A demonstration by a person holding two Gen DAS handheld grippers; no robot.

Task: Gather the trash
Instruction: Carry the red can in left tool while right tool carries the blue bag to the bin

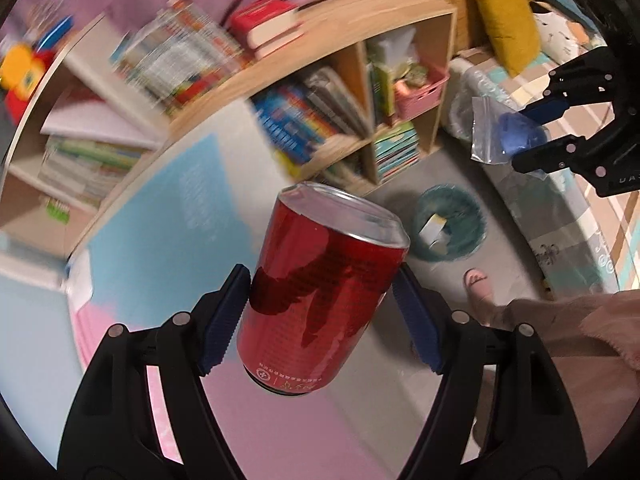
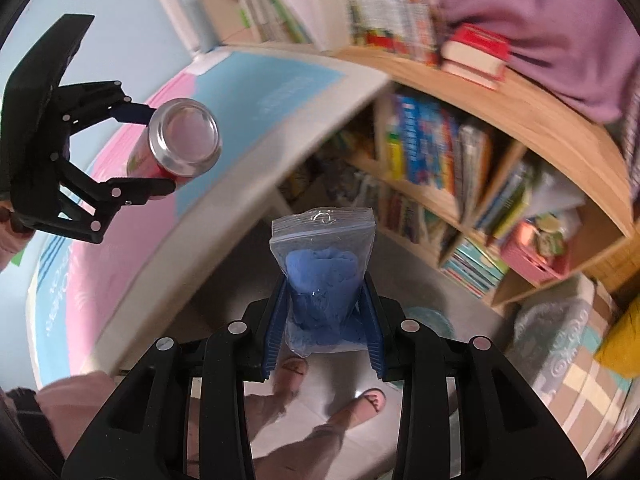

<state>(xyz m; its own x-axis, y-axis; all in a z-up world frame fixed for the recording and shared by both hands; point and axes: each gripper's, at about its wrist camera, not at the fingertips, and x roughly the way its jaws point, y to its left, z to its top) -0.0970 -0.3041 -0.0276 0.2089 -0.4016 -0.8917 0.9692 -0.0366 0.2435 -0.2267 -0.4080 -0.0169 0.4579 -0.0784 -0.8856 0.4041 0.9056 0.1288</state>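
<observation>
gripping red can (image 1: 324, 284), blue bag (image 2: 325, 276)

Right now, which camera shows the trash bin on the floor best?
The left wrist view: the trash bin lies open below the can, with a scrap inside. The right wrist view shows only a sliver of it behind the right gripper.

A teal bin (image 1: 448, 224) stands on the grey floor (image 1: 384, 344) near a wooden bookshelf (image 1: 348, 20)

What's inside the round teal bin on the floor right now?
In the left wrist view, the teal bin holds one white and yellow carton-like scrap. The rest looks like bare dark liner; anything under the scrap is hidden.
</observation>
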